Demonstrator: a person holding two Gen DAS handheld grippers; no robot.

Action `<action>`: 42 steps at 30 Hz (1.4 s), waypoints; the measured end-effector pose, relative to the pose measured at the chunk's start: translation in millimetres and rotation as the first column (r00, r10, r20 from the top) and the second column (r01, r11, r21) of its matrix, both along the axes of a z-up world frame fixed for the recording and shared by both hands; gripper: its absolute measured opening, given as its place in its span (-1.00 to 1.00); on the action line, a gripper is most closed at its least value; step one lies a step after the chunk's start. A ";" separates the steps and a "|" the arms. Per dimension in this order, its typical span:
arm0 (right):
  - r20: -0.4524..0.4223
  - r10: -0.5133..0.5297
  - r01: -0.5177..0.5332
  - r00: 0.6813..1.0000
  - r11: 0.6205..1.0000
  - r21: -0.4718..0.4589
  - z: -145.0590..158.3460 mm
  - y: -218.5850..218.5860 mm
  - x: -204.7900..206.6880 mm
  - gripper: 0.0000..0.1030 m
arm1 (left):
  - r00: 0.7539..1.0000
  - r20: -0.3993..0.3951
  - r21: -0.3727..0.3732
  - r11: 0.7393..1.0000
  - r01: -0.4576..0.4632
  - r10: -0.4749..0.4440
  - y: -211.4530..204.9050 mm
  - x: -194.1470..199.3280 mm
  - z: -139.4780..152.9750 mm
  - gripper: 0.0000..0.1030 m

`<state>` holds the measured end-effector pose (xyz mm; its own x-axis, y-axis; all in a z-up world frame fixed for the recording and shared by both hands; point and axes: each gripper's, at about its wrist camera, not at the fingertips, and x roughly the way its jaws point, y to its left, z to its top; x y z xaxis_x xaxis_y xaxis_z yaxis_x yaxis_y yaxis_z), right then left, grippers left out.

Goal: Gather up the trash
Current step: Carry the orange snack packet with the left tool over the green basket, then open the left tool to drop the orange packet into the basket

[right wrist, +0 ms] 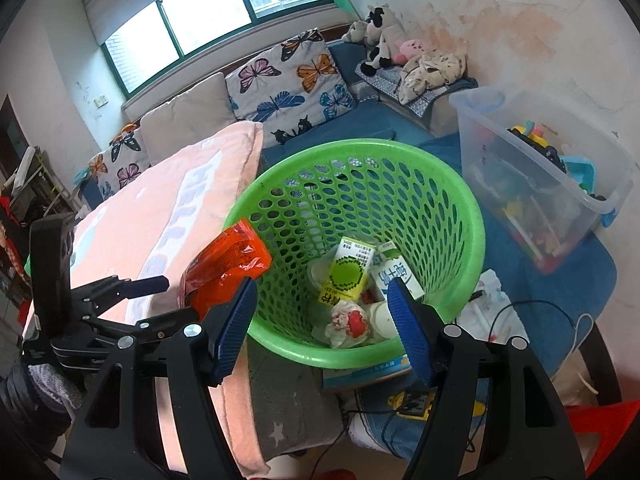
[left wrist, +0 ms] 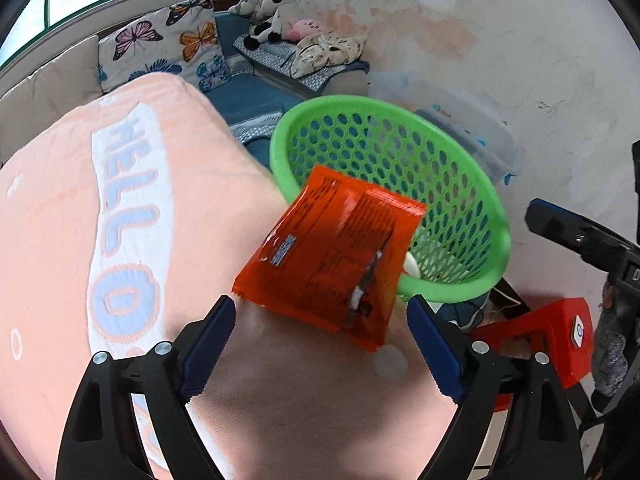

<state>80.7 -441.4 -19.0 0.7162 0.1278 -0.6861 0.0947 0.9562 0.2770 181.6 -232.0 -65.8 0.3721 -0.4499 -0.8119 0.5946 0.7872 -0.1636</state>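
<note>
Over pink blanket (left wrist: 60, 220), orange wrapper (left wrist: 332, 256) sits just beyond open left gripper (left wrist: 322, 312).

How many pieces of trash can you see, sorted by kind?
Orange snack wrapper, outside the green basket: 1
Drink cartons in the basket: 2
Crumpled red-and-white wrapper: 1
White cups or lids, partly hidden: at least 1
Total: at least 5

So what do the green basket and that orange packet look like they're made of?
The green basket looks like moulded plastic: an even bright colour, a smooth rounded rim and walls pierced with regular round holes. The orange packet looks like thin glossy plastic film or foil laminate: it creases sharply, catches highlights and has crimped, serrated end seals. Which of the two can't be told.
</note>
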 end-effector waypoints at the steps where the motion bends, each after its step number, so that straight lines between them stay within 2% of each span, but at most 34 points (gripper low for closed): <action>1: -0.002 0.000 0.000 1.000 1.000 0.001 -0.6 -0.1 0.5 0.32 | 1.000 -0.012 0.004 1.000 -0.001 0.001 -0.3 1.1 -3.1 0.64; 3: -0.004 0.001 -0.001 1.000 1.000 0.005 -1.9 0.2 0.4 0.32 | 1.000 -0.021 0.002 1.000 -0.008 0.008 -0.7 1.8 -6.8 0.63; 4: -0.004 0.001 -0.001 1.000 1.000 0.005 -2.4 0.2 0.6 0.32 | 1.000 -0.020 -0.002 1.000 -0.009 0.009 -1.2 1.9 -7.4 0.56; 5: -0.004 0.000 0.000 1.000 1.000 0.004 -2.5 -0.3 0.7 0.32 | 1.000 -0.010 -0.001 1.000 -0.011 0.011 -2.2 1.7 -7.8 0.42; 6: -0.004 -0.001 0.001 1.000 1.000 0.005 -2.8 -0.3 0.8 0.32 | 1.000 -0.005 0.001 1.000 -0.008 0.008 -3.9 1.5 -7.9 0.38; 8: -0.003 -0.004 0.004 1.000 1.000 0.009 -3.1 -1.0 1.1 0.32 | 1.000 0.001 -0.009 1.000 -0.005 0.005 -6.0 0.6 -7.2 0.14; 11: -0.001 -0.009 0.009 1.000 1.000 0.010 -3.1 -2.7 1.2 0.32 | 1.000 0.008 -0.024 1.000 -0.011 0.011 -7.3 3.1 -3.4 -0.10; 17: -0.005 -0.018 0.018 1.000 1.000 0.018 -6.0 -5.2 -0.5 0.32 | 0.999 0.046 -0.071 0.997 -0.008 0.012 -13.9 5.3 14.1 -0.23; 24: -0.001 -0.015 0.015 1.000 1.000 0.018 -4.5 -4.0 -1.7 0.32 | 0.996 0.089 -0.100 0.995 0.025 -0.016 -33.1 5.2 34.0 -0.21; 26: 0.000 -0.014 0.014 1.000 1.000 0.020 -4.2 -4.8 -2.0 0.32 | 0.996 0.090 -0.098 0.995 0.025 -0.016 -33.6 4.2 35.6 -0.07; 30: 0.003 -0.004 0.004 1.000 1.000 0.019 -3.4 -2.7 -4.4 0.32 | 0.995 0.096 -0.097 0.995 0.016 -0.006 -27.5 -0.5 37.0 0.07; 31: 0.004 0.001 -0.001 1.000 1.000 0.017 -3.2 -0.8 -5.2 0.32 | 0.996 0.093 -0.100 0.995 0.006 0.003 -23.6 -1.7 38.1 0.16; 33: 0.007 0.009 -0.009 1.000 1.000 0.010 -2.2 3.5 -6.7 0.32 | 0.995 0.095 -0.106 0.994 -0.006 0.016 -17.3 -4.8 40.6 0.20; 38: 0.021 0.036 -0.036 0.999 0.999 -0.014 3.1 19.0 -10.1 0.32 | 0.991 0.119 -0.117 0.992 -0.044 0.058 2.6 -14.7 51.8 0.47; 40: 0.029 0.050 -0.049 0.998 0.999 -0.023 6.2 27.0 -12.2 0.50 | 0.989 0.130 -0.123 0.991 -0.057 0.073 11.6 -18.3 56.0 0.54; 42: 0.041 0.063 -0.061 0.997 0.997 -0.039 9.7 36.7 -14.6 0.51 | 0.984 0.156 -0.120 0.990 -0.067 0.085 21.2 -24.4 62.0 0.63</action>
<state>66.1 -404.7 -9.3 0.7359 0.1475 -0.6608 0.0240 0.9697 0.2432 157.2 -210.8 -3.8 0.5302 -0.5016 -0.6836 0.5598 0.8126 -0.1622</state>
